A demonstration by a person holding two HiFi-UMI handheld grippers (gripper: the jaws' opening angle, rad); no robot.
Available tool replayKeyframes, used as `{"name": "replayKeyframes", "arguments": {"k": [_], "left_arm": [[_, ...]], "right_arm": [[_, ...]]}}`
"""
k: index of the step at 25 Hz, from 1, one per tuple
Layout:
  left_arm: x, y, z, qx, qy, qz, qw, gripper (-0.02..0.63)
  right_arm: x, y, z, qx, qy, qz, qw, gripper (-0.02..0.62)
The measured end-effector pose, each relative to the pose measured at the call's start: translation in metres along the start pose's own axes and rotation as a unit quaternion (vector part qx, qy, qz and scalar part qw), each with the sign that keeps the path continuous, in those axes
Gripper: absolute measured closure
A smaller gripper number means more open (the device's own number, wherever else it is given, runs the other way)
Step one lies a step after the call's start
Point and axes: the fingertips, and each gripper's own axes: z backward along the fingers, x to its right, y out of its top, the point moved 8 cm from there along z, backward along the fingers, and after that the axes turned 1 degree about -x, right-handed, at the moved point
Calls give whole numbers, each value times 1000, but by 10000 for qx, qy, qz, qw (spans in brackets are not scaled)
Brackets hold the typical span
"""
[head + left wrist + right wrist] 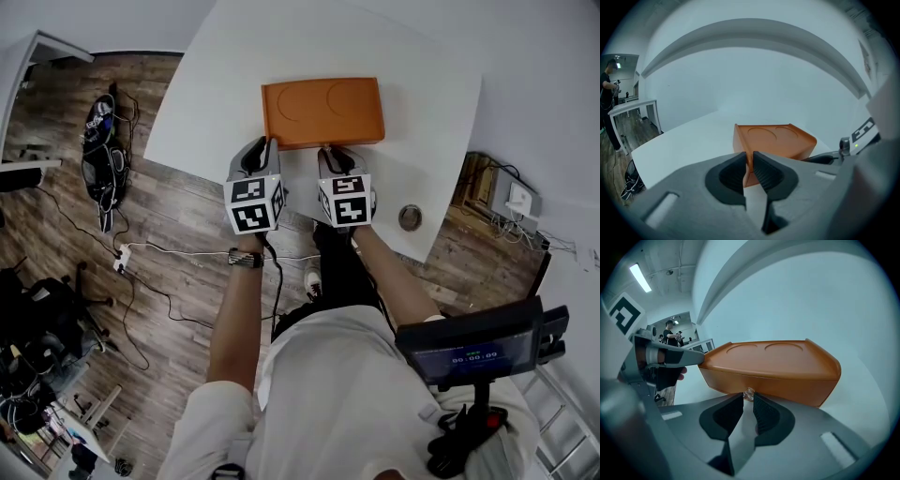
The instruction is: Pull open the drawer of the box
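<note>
An orange box (323,111) with two round dents in its lid lies on the white table (216,84). In the right gripper view its drawer front (787,390) faces me, flush with the body, with a small clear knob (748,393) in the middle. My right gripper (748,397) has its tips on either side of that knob and its pads touch it; the head view shows this gripper (336,155) at the box's near side. My left gripper (261,145) rests at the box's near left corner. Its jaws (749,154) are all but shut, with only the orange corner (740,140) showing behind the slit.
A small round metal object (410,217) lies near the table's near right corner. The table's front edge runs just under both grippers. Cables and a dark bag (101,155) lie on the wooden floor at the left. A stand with a screen (469,352) is at my right.
</note>
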Motion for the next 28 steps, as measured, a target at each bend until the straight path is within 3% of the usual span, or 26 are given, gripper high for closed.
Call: {"name": "replayKeyframes", "arguments": {"k": [28], "left_arm": [[-5, -2, -9, -85, -128, 224, 9996, 554]], "right_arm": [[-2, -16, 8, -130, 117, -30, 9998, 526]]}}
